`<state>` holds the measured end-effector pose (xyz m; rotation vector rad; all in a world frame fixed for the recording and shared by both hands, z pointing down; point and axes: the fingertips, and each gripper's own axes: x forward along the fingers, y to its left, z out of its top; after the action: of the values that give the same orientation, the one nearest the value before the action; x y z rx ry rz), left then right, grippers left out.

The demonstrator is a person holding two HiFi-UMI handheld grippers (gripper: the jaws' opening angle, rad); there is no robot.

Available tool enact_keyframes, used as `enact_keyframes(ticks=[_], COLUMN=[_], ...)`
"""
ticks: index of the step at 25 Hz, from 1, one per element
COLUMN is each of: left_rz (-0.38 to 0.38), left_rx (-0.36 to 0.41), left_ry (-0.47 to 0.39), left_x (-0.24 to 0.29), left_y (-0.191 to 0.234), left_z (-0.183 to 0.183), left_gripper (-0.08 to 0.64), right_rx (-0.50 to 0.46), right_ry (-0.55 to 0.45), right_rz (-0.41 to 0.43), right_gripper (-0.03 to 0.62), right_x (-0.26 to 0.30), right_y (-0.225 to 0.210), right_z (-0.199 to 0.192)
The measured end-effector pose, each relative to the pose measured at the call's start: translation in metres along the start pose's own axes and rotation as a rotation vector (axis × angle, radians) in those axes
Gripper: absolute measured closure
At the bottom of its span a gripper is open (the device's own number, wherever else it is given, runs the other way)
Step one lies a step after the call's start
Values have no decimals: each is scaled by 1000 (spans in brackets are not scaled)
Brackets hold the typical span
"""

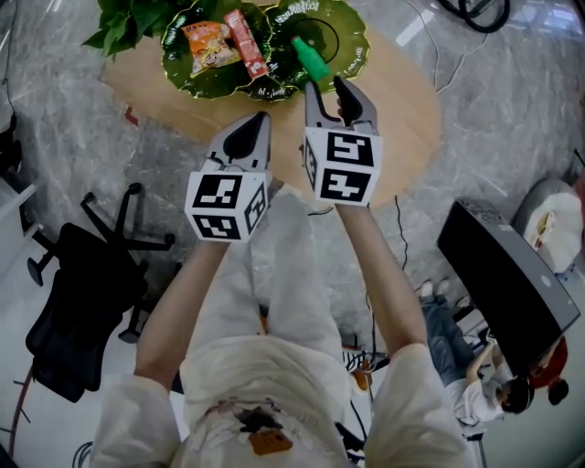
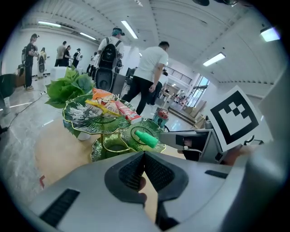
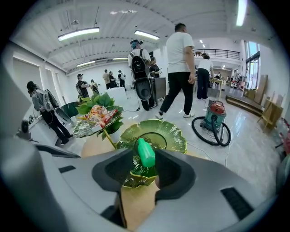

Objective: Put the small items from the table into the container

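Pale-clothed shoulders and bare forearms of the person (image 1: 274, 384) are seen closest under the head camera, and beyond them the two marker cubes are held side by side over the near edge of a round light-wood desk (image 1: 407, 119). The left gripper (image 1: 262, 116) is held empty over bare desk short of the dishes, its fingers closed together with nothing between them. The right gripper (image 1: 326, 82) is held just beside it and a little farther forward. Its fingers are clamped on the base end of a small bright-green plastic bottle (image 1: 311, 58), which is pointed away from the person, cap end foremost. The bottle is carried over the near rim of the right-hand dish of a dark-green glass stand of leaf-shaped dishes (image 1: 355, 37); whether the dish is touched by it cannot be told. On the left-hand dish an orange snack packet (image 1: 207, 46) and a red snack packet (image 1: 245, 41) are laid side by side. A leafy green plant (image 1: 123, 23) is set just beside the stand. A black office chair (image 1: 87, 283) is stood on the grey marble floor (image 1: 475, 137) at the person's left. In the gripper views several people (image 3: 181, 68) are seen well behind the desk, and a teal vacuum cleaner (image 3: 216, 118) is seen on the floor.
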<state>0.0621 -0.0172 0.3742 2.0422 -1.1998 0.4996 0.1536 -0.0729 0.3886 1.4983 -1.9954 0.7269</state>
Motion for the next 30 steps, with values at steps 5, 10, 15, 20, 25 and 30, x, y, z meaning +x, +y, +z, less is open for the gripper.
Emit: enact_keyframes(ticks=[5,10,15,20,25,30], left_rz=[-5,-10,-14,-24,-37,-62], left_rx=[18,32,36,46,59,88], left_ry=[-11,-22,-36,-57,-67,-92], left_x=[-9,-22,-42,-64,-84,-115], left_y=[-13,-22,-30,-41,-58,-84], left_z=[7,15,27,36,43,65], left_gripper=[565,565,565,565,565,565], right_rx=[0,3,7,-16,-38,-27], right_ry=[-25,-52,-87,-110,-122,-148], right_rz=[19,30,40,48,82,105], right_gripper=[443,458,510,575,586,586], right_x=[-20,-38,-65,-98,-135,-177], right_y=[0,3,8,17,30,41], right_z=[4,6,15,22,27,40])
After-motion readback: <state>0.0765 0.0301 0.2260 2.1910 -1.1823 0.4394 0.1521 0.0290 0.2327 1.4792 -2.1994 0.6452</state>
